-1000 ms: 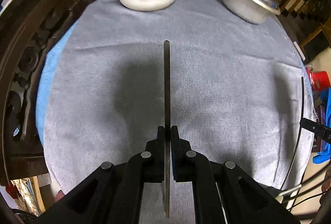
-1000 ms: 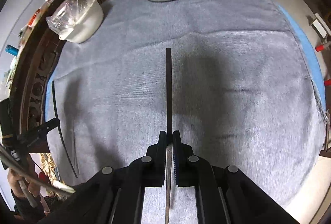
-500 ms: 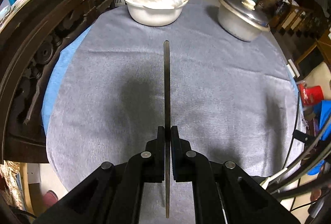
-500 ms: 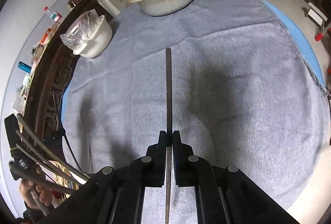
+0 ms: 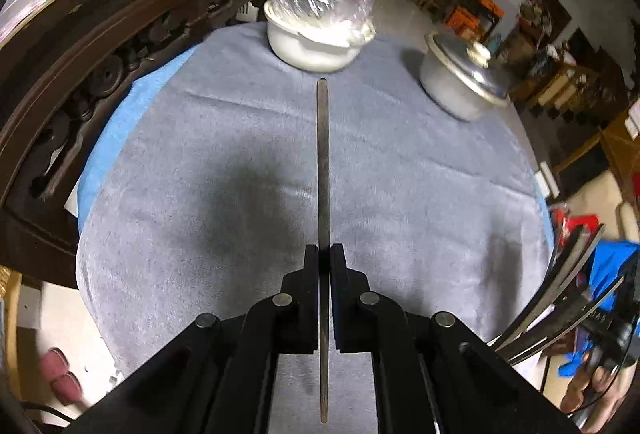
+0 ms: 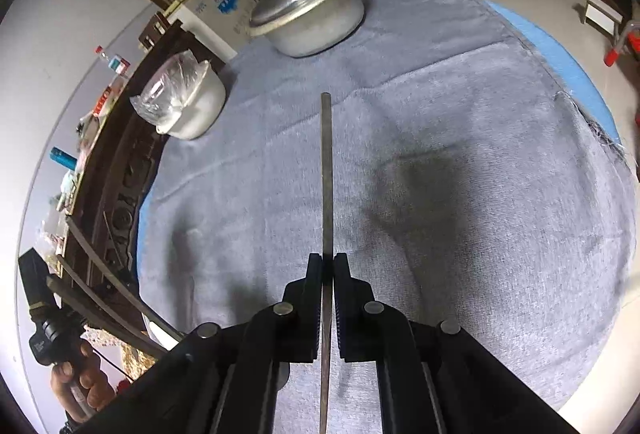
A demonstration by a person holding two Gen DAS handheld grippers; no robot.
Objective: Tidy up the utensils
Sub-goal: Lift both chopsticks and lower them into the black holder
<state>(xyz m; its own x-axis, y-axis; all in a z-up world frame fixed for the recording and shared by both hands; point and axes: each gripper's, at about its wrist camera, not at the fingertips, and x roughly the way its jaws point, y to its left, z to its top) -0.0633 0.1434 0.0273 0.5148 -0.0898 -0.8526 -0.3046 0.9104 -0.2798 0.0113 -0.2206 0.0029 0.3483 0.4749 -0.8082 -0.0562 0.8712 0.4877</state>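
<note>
The left tool [image 5: 324, 254] is angling steeply down over the round, grey-cloth-covered worktop [image 5: 420, 173], clenching a thin dark chopstick [image 5: 322, 161] between its pads. The right tool [image 6: 327, 261] is doing likewise, gripping a second thin dark chopstick [image 6: 326, 169]. Open cloth is lying ahead of both. At the far edge, a white bowl holding a clear plastic bag [image 5: 318, 33] and a lidded metal pot [image 5: 464, 77] are sitting well apart.

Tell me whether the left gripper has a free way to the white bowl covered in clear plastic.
Probably yes: only bare grey cloth lies between the left gripper and the white bowl. But its jaws are shut on a thin dark chopstick, so it could not grasp the bowl.
</note>
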